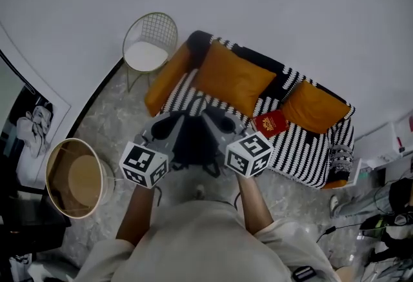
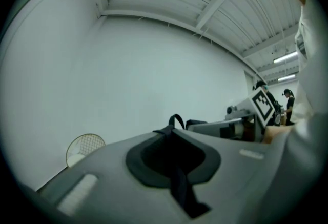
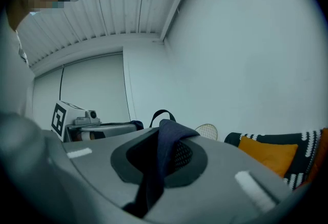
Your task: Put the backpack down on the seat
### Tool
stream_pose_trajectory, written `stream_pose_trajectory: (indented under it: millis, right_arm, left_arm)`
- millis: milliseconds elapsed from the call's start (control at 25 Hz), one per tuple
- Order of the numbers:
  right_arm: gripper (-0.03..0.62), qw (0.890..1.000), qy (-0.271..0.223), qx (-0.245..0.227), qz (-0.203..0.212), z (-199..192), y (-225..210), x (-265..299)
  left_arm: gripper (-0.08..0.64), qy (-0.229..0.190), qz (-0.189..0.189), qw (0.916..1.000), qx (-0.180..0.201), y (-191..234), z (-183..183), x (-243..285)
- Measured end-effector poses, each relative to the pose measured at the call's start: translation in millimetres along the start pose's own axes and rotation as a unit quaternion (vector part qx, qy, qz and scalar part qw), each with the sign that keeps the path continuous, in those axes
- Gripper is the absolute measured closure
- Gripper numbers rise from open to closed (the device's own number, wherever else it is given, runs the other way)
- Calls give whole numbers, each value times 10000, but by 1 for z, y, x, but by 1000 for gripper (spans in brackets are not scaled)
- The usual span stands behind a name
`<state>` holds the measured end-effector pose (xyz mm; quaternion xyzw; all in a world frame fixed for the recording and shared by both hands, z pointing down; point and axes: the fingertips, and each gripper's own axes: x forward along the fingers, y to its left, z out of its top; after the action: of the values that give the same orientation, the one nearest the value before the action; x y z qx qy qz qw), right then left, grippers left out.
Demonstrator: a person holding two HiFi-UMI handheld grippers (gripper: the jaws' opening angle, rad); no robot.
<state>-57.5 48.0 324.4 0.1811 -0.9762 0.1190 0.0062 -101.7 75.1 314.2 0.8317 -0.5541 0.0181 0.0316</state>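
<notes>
we hold the left tool (image 1: 169, 131) and the right tool (image 1: 217, 124) side by side. each is clamped tight on a dark strap: left strap (image 2: 179, 187), right strap (image 3: 165, 151). the backpack (image 1: 193, 148) hangs between the two tools, not on the seat yet, in front of the striped sofa seat (image 1: 303, 145) at 12 o'clock. orange cushions (image 1: 232, 77) lean on the sofa back. a red flat item (image 1: 271, 122) lies on the seat at 1 o'clock. wire chair (image 1: 150, 42) at 11 o'clock.
</notes>
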Motion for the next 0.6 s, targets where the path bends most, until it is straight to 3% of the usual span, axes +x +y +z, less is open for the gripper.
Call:
stream_pose_trajectory:
  millis: [600]
  right_arm:
    - [572,9992,196,176,292,9,-115,41]
  left_arm:
    - [551,231,95,9996,-130,51,-13,117]
